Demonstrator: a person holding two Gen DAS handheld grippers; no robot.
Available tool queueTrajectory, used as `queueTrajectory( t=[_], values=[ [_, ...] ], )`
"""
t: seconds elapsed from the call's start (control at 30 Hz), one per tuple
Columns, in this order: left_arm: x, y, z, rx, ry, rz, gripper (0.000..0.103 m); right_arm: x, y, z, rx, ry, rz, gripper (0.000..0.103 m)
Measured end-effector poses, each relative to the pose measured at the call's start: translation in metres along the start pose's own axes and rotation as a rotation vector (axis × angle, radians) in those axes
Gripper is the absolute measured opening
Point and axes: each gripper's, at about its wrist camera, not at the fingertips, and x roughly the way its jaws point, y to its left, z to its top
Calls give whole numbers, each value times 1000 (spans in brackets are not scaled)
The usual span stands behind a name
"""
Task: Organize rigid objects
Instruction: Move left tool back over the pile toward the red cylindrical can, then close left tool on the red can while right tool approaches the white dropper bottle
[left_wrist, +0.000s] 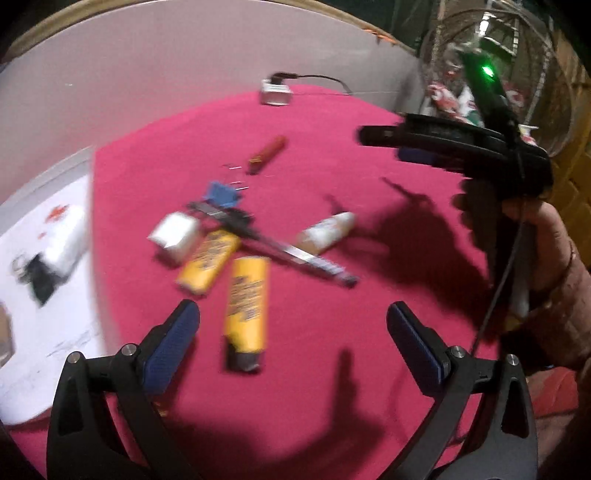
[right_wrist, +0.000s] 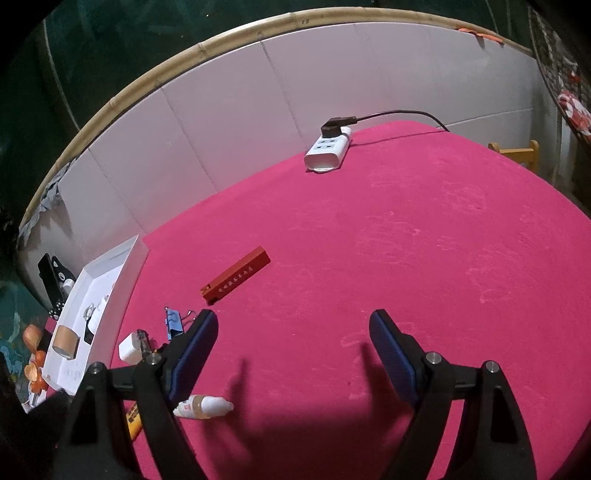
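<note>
Oddly — red box (right_wrist: 235, 280), unreadable lettering

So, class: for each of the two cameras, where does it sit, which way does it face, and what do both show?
Left wrist: behind the open left gripper, facing the yellow lighters; the right gripper and hand show.
Right wrist: behind the open right gripper, facing the power strip.
Shared: red box, power strip, dropper bottle.

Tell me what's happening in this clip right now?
A person holds two grippers over a pink cloth. Both the left gripper and the right gripper are open and empty. Small items lie scattered: two yellow lighters, a caliper, a small bottle, a blue binder clip and a red box. A white tray sits alongside.
</note>
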Motion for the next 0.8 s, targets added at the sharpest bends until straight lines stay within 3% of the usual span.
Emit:
queueTrajectory(
  t=[0.23,0.57,0.8],
  values=[
    [-13,24,-31,-19,33,22,102,5,-6,-3,25,25,3,84],
    [-61,46,-61,-73,-52,108,102,4,-6,-3,37,35,6,84],
    [-45,60,-73,-124,-20,143,102,5,0,-4,30,48,16,84]
  ],
)
